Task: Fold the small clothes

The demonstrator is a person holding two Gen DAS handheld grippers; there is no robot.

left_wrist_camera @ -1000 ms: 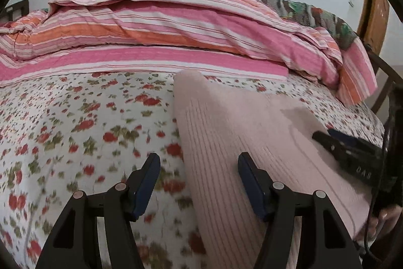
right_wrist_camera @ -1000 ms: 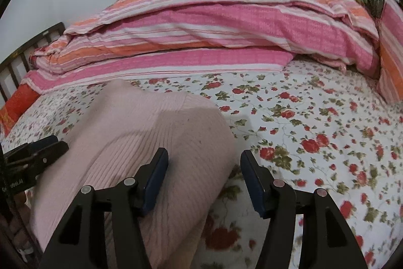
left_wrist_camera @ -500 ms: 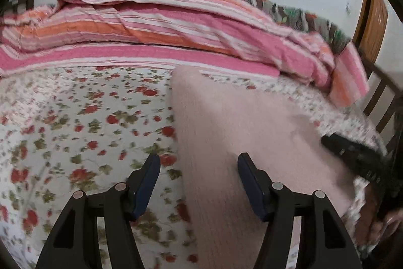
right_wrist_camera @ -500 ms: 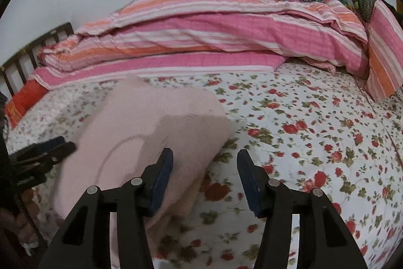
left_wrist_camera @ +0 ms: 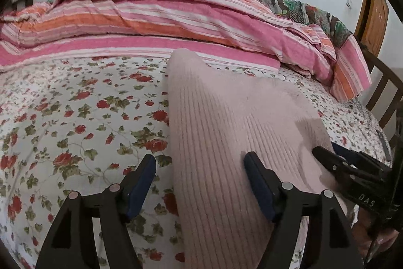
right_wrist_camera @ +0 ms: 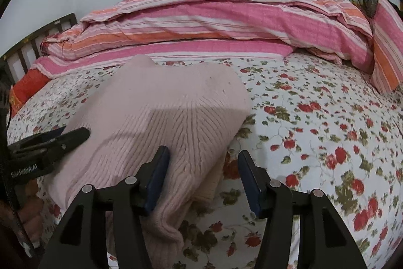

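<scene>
A pale pink ribbed knit garment [left_wrist_camera: 226, 130] lies folded on the flowered bed sheet [left_wrist_camera: 75, 117]. In the left wrist view my left gripper [left_wrist_camera: 200, 165] hovers over the garment's left edge. Its jaws are opening, the cloth lies loose between them, and no pad presses on it. The right gripper's black fingertips [left_wrist_camera: 327, 155] rest over the garment's right side. In the right wrist view my right gripper [right_wrist_camera: 203, 158] stands open over the garment's [right_wrist_camera: 163, 105] right near corner. The left gripper's fingertips [right_wrist_camera: 75, 135] reach in from the left.
A bunched pink and orange striped quilt [left_wrist_camera: 176, 17] fills the far side of the bed. Dark wooden bed rails stand at the right [left_wrist_camera: 385, 92] and at the left [right_wrist_camera: 37, 42]. A brown door [left_wrist_camera: 375, 14] is beyond. Flowered sheet [right_wrist_camera: 314, 117] spreads to the right.
The left gripper's jaws stand wider than before. Both grippers have drawn back a little toward the near edge, so more of the garment's near end shows in the right wrist view.
</scene>
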